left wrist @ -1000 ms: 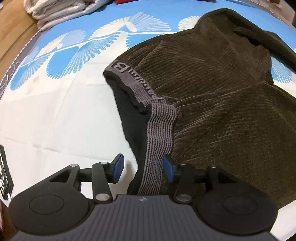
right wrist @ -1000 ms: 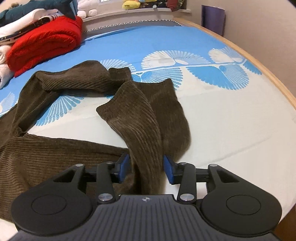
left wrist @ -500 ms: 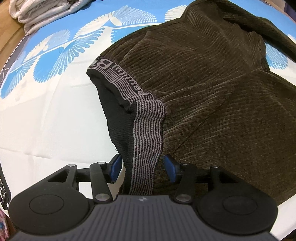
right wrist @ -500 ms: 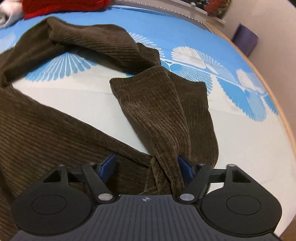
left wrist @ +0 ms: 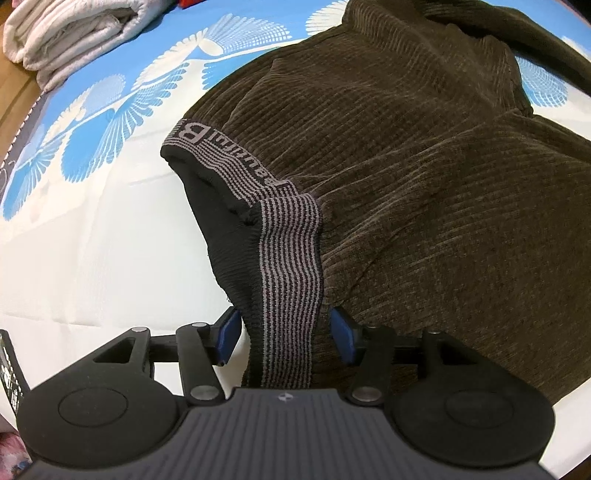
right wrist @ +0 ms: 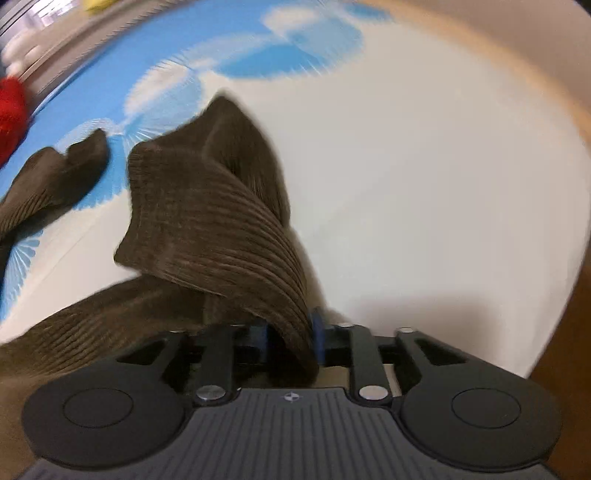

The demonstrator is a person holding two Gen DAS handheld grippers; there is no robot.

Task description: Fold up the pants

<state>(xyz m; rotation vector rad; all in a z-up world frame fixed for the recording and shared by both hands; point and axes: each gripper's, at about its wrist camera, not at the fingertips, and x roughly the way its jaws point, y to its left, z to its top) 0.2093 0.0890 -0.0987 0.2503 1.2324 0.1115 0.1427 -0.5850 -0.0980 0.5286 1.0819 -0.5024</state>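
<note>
Dark brown corduroy pants (left wrist: 424, 184) lie spread on a blue-and-white bed sheet (left wrist: 92, 240). Their grey striped waistband (left wrist: 291, 240) is turned up and shows black lining. It runs between the blue pads of my left gripper (left wrist: 286, 334), whose jaws are opening, with thin gaps on both sides. In the blurred right wrist view, a folded pant leg (right wrist: 207, 221) rises off the sheet into my right gripper (right wrist: 290, 339). Its jaws are closing and the cloth fills the space between the pads. The other leg (right wrist: 48, 184) lies at the left.
Folded white bedding (left wrist: 74, 33) sits at the sheet's far left corner. A red garment (right wrist: 9, 114) lies at the far left in the right wrist view. The bed's wooden rim (right wrist: 517, 92) curves along the right, close to my right gripper.
The right gripper swung right toward the bed's edge, dragging the leg, and its jaws narrowed onto the cloth. The left gripper rolled slightly, and the waistband now sits centred between wider jaws.
</note>
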